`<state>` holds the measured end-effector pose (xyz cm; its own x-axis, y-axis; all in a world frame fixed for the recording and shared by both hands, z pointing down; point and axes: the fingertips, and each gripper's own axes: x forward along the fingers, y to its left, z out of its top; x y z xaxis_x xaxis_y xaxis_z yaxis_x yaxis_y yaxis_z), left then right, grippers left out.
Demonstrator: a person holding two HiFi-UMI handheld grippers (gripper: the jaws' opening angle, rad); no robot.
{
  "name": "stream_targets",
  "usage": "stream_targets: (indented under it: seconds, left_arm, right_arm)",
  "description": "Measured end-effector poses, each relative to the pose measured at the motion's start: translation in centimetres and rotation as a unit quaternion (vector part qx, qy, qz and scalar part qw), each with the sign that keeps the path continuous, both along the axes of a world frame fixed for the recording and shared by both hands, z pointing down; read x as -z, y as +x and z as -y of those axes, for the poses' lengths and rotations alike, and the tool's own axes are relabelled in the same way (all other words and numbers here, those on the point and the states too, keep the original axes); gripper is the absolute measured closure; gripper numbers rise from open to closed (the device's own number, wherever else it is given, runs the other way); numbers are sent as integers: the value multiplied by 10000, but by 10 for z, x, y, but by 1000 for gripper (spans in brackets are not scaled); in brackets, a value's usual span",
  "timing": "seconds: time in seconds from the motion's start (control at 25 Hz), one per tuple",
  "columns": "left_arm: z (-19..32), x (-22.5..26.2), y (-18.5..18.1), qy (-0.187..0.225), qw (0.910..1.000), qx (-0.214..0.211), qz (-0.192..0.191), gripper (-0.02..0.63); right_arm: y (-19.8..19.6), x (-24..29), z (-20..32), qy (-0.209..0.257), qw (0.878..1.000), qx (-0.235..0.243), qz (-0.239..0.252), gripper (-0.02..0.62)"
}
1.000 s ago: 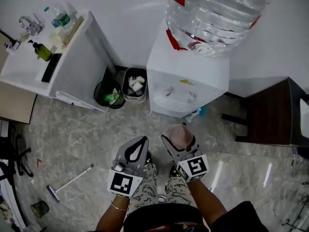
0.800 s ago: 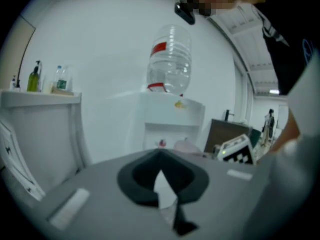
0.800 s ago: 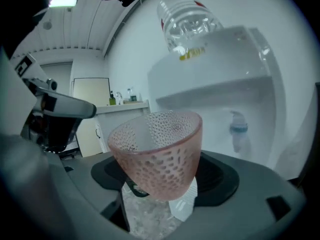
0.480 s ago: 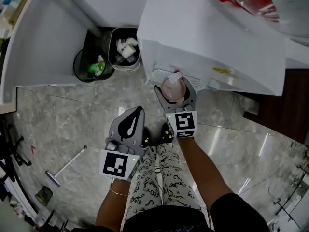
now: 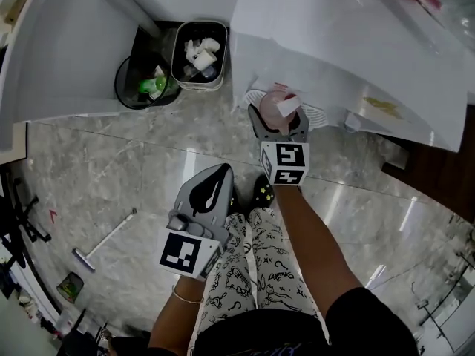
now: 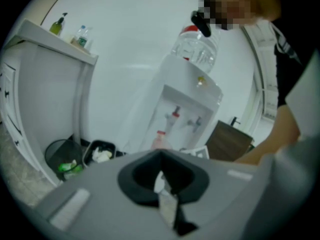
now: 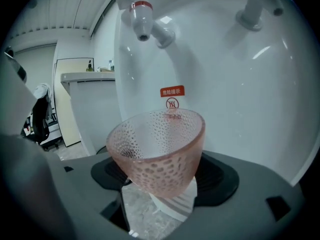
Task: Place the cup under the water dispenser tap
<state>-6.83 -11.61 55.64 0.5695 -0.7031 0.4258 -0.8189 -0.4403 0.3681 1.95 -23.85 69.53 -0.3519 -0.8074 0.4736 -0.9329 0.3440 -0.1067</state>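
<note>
Gripping cup (image 7: 159,154), rim clear below tap (image 7: 142,18)

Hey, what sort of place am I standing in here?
Probably an office pantry or break corner. A bottled water dispenser stands beside two waste bins, and a white counter holds bottles. The right gripper view shows what looks like an office chair.

Bright even light glares off the floor (image 5: 349,199); gripper views dark-cornered, the left perhaps defocused.
</note>
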Motion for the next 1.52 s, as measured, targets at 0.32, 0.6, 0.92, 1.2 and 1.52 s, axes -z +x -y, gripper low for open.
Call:
stream_targets:
  seconds: [0.32, 0.6, 0.92, 1.2, 1.52]
  left_arm:
    - [-7, -9, 14, -325, 9993, -203, 23, 614]
    - [-8, 2, 16, -240, 9997, 10, -85, 614]
    - [1, 67, -5, 366, 9987, 368, 28, 614]
    - [15, 211, 9, 1184, 9926, 217, -166, 614]
    - [-13, 346, 37, 1910, 9790, -699, -172, 614]
  right_arm:
    - [-4, -10, -3, -155, 9981, 323, -508, 241]
    - [3, -23, -24, -591, 9924, 744, -779, 241]
    - [64, 72, -112, -450, 9956, -555, 600, 369]
    - [1, 295, -162, 81, 9567, 1405, 2549, 582]
    - [29, 451, -147, 956, 9677, 1478, 1806, 583]
